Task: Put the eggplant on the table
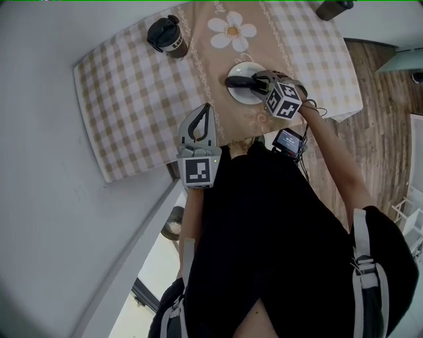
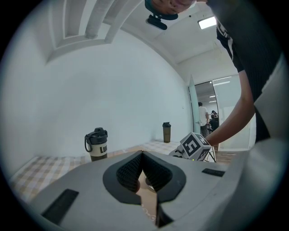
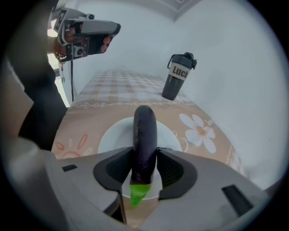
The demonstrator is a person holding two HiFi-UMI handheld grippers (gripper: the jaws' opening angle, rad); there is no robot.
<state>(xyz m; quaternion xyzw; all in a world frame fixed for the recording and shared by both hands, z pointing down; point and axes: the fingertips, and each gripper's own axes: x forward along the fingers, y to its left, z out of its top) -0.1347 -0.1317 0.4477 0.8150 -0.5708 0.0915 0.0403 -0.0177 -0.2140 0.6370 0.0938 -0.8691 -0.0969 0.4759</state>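
Note:
A dark purple eggplant (image 3: 144, 135) with a green stem end lies lengthwise between the pads of my right gripper (image 3: 144, 151), which is shut on it. The eggplant (image 1: 239, 82) is over a white plate (image 1: 244, 98) on the checked tablecloth (image 1: 132, 92), with the right gripper (image 1: 256, 83) reaching in from the right. I cannot tell whether it touches the plate (image 3: 113, 135). My left gripper (image 1: 205, 107) hovers at the table's near edge, left of the plate, jaws shut with nothing between them; its tips meet in the left gripper view (image 2: 142, 155).
A dark lidded cup (image 1: 166, 36) stands at the far left of the table, also seen as the cup (image 3: 178, 76) behind the plate. A second bottle (image 1: 330, 8) stands at the far right corner. A white wall runs along the table's left; wooden floor lies right.

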